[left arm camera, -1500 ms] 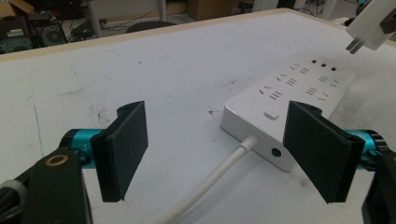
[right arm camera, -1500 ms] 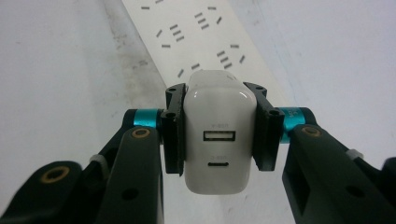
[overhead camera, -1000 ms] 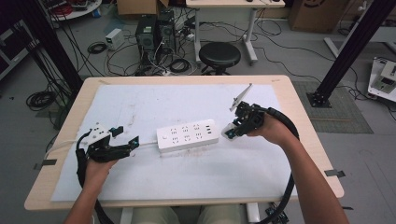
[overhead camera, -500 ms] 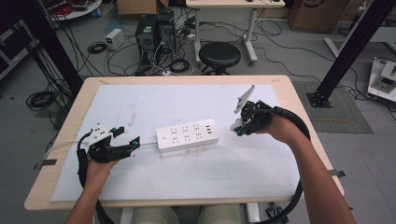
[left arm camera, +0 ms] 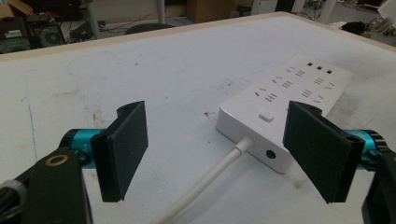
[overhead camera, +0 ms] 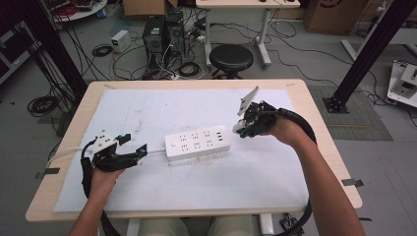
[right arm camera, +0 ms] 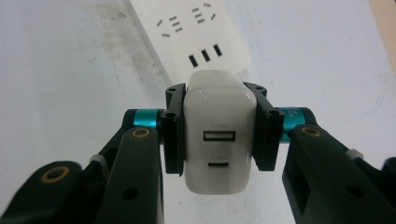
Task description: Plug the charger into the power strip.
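Right gripper (right arm camera: 218, 135) clamps a white charger (right arm camera: 217, 140), ports visible close-up, near the power strip (overhead camera: 197, 143); left gripper (left arm camera: 224, 151) jaws gape.

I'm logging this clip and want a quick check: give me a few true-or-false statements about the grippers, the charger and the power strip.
1. The right gripper is shut on a white charger. True.
2. The left gripper is clamped on the cord. False: its jaws stand wide open around it.
3. The charger is plugged into the power strip. False: it is held off the strip's end.
4. The strip lies flat on the table. True.
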`<state>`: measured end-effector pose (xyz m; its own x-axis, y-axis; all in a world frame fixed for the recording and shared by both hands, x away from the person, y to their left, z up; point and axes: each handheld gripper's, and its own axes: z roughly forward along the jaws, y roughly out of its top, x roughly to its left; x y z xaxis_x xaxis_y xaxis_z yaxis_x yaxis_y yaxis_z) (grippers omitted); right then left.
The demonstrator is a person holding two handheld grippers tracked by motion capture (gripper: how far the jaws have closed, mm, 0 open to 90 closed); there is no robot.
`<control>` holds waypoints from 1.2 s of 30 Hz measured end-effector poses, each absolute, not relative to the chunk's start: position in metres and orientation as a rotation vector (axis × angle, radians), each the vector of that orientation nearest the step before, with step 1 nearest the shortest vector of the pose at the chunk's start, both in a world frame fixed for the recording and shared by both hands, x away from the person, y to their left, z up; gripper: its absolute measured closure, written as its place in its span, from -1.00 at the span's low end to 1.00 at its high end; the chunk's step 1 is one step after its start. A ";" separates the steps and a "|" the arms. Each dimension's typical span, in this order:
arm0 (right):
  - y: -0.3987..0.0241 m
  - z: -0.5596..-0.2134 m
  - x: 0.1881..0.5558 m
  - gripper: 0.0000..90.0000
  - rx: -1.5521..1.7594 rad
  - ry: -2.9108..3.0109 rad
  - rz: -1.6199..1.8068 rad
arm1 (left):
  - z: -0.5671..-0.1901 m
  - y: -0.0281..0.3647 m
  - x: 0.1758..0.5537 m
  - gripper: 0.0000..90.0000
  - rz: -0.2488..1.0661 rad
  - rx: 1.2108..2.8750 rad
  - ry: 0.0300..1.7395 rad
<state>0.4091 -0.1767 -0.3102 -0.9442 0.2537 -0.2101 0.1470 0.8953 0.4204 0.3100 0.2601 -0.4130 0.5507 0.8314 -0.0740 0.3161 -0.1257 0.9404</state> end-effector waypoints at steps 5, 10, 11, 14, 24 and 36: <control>-0.167 -0.311 0.414 0.41 0.262 2.804 0.645 | -0.413 0.261 0.310 -0.51 0.595 1.695 0.971; -0.155 -0.314 0.418 0.40 0.235 2.819 0.666 | -0.413 0.262 0.311 -0.51 0.591 1.696 0.970; -0.152 -0.314 0.419 0.41 0.233 2.826 0.671 | -0.413 0.262 0.311 -0.51 0.591 1.696 0.969; -0.143 -0.316 0.421 0.40 0.221 2.836 0.678 | -0.413 0.262 0.310 -0.51 0.592 1.701 0.966; -0.123 -0.321 0.430 0.40 0.189 2.867 0.689 | -0.415 0.266 0.309 -0.51 0.595 1.687 0.974; -0.105 -0.330 0.438 0.41 0.155 2.898 0.668 | -0.417 0.267 0.309 -0.51 0.588 1.689 0.966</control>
<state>0.4384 -0.1051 -0.3303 -0.9814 0.1368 -0.1349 0.0639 0.8947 0.4421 0.3089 0.2668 -0.4170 0.5526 0.8298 -0.0782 0.3124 -0.1192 0.9424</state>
